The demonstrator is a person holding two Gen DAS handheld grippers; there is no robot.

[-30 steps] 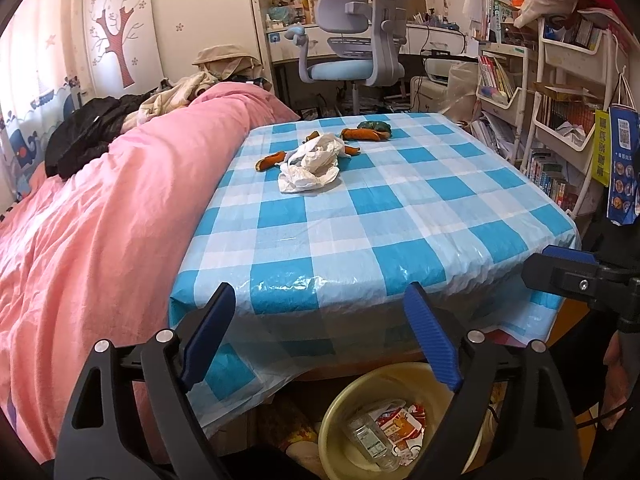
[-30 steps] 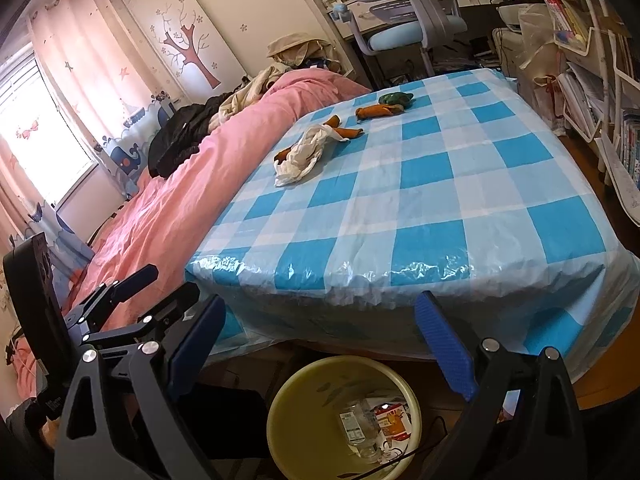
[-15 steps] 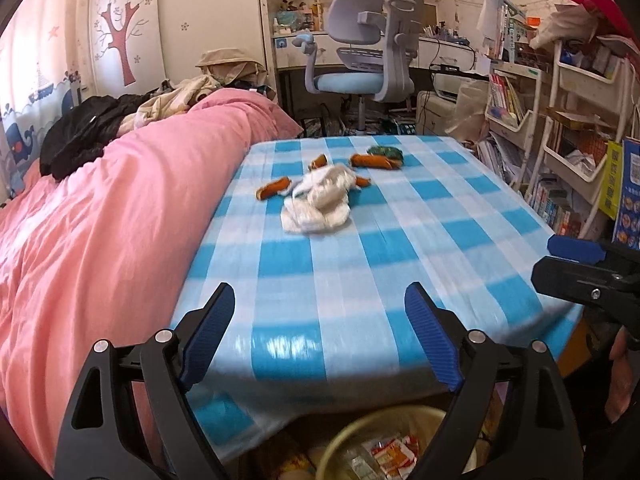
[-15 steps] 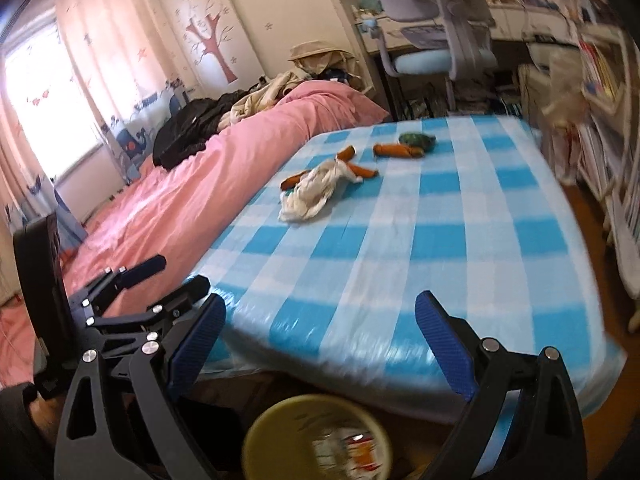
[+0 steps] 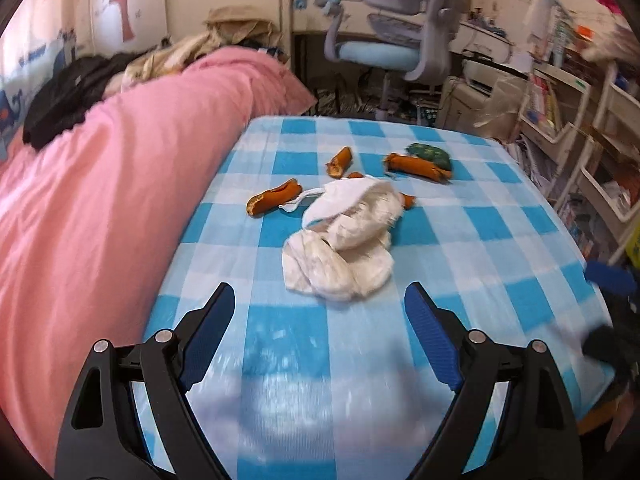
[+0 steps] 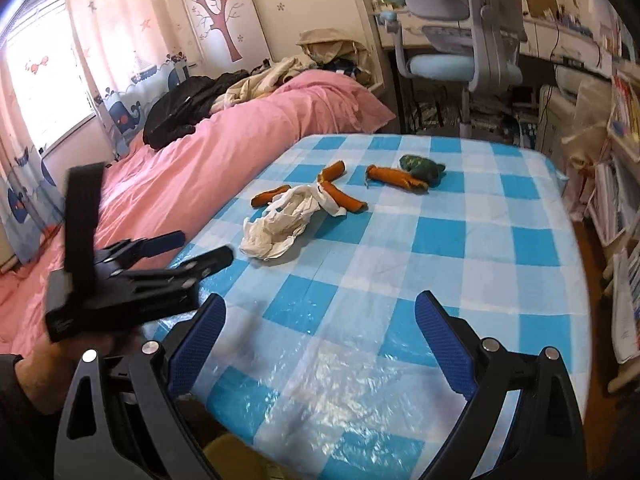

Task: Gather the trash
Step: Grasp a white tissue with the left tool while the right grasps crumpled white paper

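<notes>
Crumpled white tissue (image 5: 344, 240) lies on the blue-checked table (image 5: 460, 240), with several orange peel pieces (image 5: 274, 198) and a green wrapper (image 5: 428, 154) behind it. My left gripper (image 5: 320, 324) is open and empty, over the table just short of the tissue. My right gripper (image 6: 320, 332) is open and empty above the table's near part; the tissue (image 6: 280, 226), peels (image 6: 392, 176) and wrapper (image 6: 420, 166) lie well ahead. The left gripper also shows in the right wrist view (image 6: 188, 248), to the left. A yellow bin rim (image 6: 236, 456) peeks out below the table edge.
A bed with a pink duvet (image 5: 100, 200) touches the table's left side. A swivel chair (image 5: 400, 44) and desk stand behind. Shelves with books (image 5: 580, 128) line the right side.
Both grippers have risen and moved forward over the table toward the tissue. The yellow bin below the edge has dropped almost out of sight.
</notes>
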